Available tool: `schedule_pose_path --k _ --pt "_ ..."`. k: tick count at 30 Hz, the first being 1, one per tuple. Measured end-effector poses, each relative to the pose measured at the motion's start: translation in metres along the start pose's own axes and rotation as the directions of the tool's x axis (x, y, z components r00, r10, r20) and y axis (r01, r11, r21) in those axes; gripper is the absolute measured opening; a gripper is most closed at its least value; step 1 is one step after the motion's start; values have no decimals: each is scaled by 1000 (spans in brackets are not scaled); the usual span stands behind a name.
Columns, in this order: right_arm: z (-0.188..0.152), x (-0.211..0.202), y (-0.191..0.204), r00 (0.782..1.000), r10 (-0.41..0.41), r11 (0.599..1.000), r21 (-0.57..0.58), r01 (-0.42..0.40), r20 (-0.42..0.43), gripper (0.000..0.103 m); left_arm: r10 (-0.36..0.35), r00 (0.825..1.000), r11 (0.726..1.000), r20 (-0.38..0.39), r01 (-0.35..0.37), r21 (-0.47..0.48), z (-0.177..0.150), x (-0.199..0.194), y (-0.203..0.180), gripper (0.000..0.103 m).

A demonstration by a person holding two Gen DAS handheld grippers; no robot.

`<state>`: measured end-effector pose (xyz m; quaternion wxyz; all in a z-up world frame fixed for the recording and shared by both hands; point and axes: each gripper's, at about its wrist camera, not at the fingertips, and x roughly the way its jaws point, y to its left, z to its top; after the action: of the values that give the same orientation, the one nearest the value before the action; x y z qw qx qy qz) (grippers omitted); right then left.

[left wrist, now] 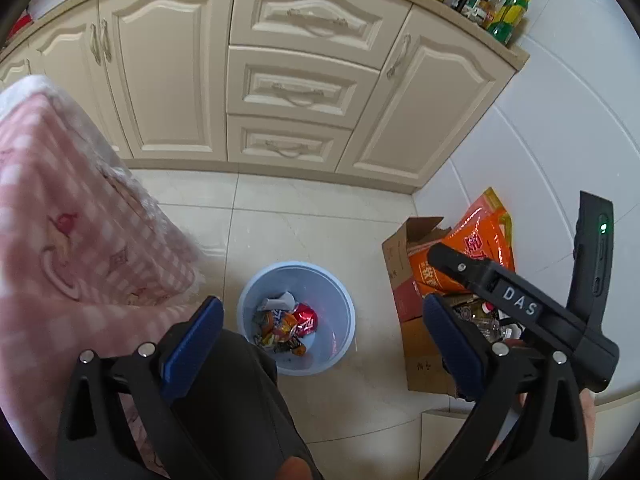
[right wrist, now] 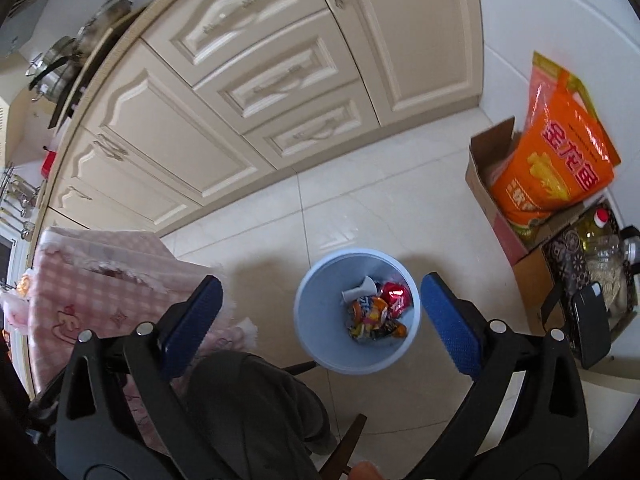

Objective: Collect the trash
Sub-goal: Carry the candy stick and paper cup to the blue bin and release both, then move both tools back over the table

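home kitchen, cream cabinets [left wrist: 168, 80], probably oil bottles [left wrist: 500, 4] on counter

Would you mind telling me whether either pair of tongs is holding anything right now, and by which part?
Nothing is held. The left tongs and right tongs both stand open and empty above the round pale-blue plastic bin, where the crumpled wrappers lie.

We look steeply down along each gripper's two fingers from well above the tiled floor, our left wrist view facing the cream cabinets [left wrist: 296, 80] square-on and our right wrist view meeting them [right wrist: 256, 92] at a slant from further right. Both views share the blue bin [left wrist: 296, 316] [right wrist: 356, 312], the pink checked cloth [left wrist: 80, 240] [right wrist: 112, 276] and the cardboard box [left wrist: 404, 280] [right wrist: 492, 184].
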<state>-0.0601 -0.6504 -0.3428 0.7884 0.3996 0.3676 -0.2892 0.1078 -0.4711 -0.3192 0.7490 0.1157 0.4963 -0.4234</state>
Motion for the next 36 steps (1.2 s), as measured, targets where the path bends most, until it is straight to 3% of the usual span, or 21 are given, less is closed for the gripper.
schedule_pose_path --k 11,20,24,29,33,36 --pt "11 -57 44 991 87 995 -58 -82 97 97 -29 994 998 103 24 53 4 -69 -9 98" --pt "8 -115 123 960 225 956 -230 -184 165 97 -17 962 997 273 -4 78 -5 -161 3 98" --pt "1 -134 157 944 281 927 -303 -221 171 97 10 938 997 347 -35 65 -13 -201 19 98" --pt "-12 -155 204 921 352 881 -390 -267 166 97 86 891 995 446 -103 12 -29 -248 51 98" --pt "-27 -162 243 909 396 835 -464 -296 133 97 159 847 987 508 -147 -65 -40 -282 84 98" --pt "-41 -163 275 900 424 793 -521 -316 100 97 220 802 975 555 -173 -136 -52 -308 114 98"
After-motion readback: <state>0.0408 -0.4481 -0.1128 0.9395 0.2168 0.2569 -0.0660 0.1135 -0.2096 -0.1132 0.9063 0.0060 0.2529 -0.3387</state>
